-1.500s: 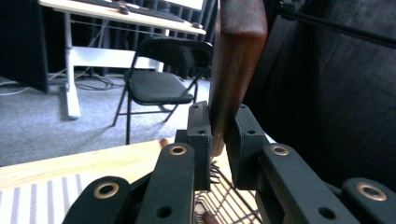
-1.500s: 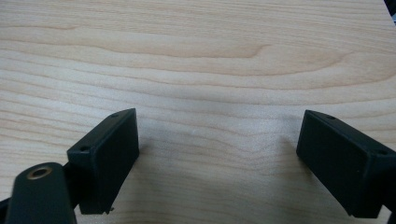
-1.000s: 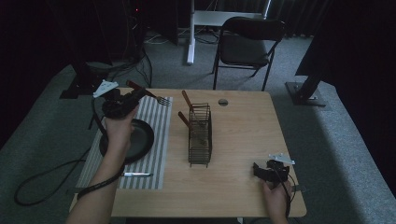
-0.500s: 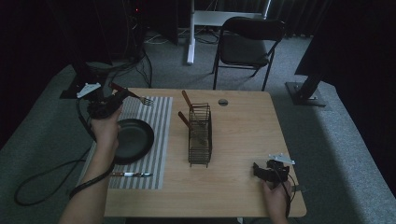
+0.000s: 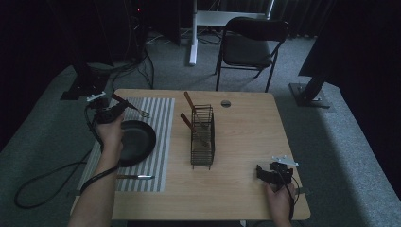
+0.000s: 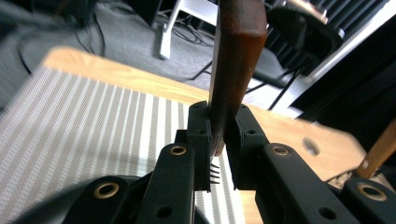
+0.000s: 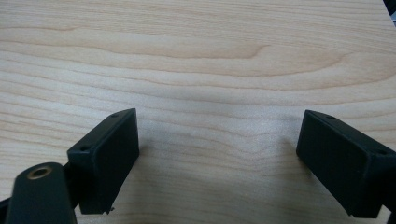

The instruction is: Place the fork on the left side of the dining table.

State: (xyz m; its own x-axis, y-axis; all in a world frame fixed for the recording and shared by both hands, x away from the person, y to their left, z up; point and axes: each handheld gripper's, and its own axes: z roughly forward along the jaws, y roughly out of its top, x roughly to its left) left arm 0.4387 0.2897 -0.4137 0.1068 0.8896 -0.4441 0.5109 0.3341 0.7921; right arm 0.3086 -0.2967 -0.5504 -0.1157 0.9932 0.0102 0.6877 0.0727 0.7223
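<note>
Fork (image 5: 137, 110) sits clamped in your left gripper (image 5: 116, 109) at frame upper left, not yet laid on the striped mat (image 5: 158, 118).

The room is dim, its far side and both flanks falling into near-black. Grey carpet (image 5: 331, 142) covers the floor around a light wooden counter (image 5: 246, 189). Behind the counter stands a dark folding chair (image 5: 248, 47), and left of it a white desk leg (image 5: 193, 33) with a pale foot. Black cables (image 5: 137, 66) trail over the carpet at the far left. A dark stand base (image 5: 309, 92) sits on the floor at the right.
</note>
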